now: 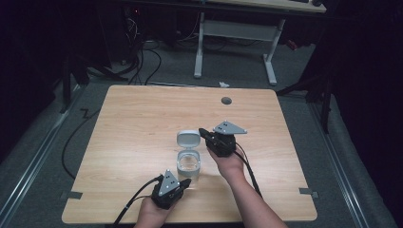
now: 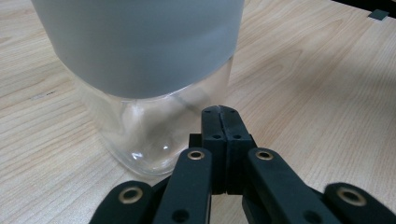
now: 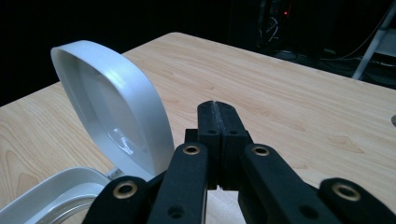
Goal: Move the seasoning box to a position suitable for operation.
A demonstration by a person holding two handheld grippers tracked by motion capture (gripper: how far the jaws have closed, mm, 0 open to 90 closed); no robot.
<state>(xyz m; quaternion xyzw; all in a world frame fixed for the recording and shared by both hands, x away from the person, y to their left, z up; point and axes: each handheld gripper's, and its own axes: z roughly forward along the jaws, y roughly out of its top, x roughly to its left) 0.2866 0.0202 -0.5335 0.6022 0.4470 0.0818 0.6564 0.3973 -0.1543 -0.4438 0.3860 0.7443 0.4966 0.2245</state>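
A clear glass jar (image 1: pixel 189 166) with a grey upper band stands near the middle of the wooden table (image 1: pixel 142 123). Its hinged grey lid (image 1: pixel 188 138) is flipped up and back. My left gripper (image 1: pixel 186 182) is shut and empty, its tips close against the jar's lower wall (image 2: pixel 140 140) at the near right side. In the left gripper view the gripper (image 2: pixel 220 112) has its jaws pressed together. My right gripper (image 1: pixel 203 131) is shut too, empty, just right of the raised lid (image 3: pixel 116 121). The right gripper (image 3: pixel 217 108) tips sit beside the lid's rim.
A round grommet hole (image 1: pixel 226 100) sits near the table's far edge. Cables trail off the left side over the grey floor. A white-legged desk (image 1: pixel 235 33) stands beyond the table. Tape pieces mark the table's near corners (image 1: pixel 309 192).
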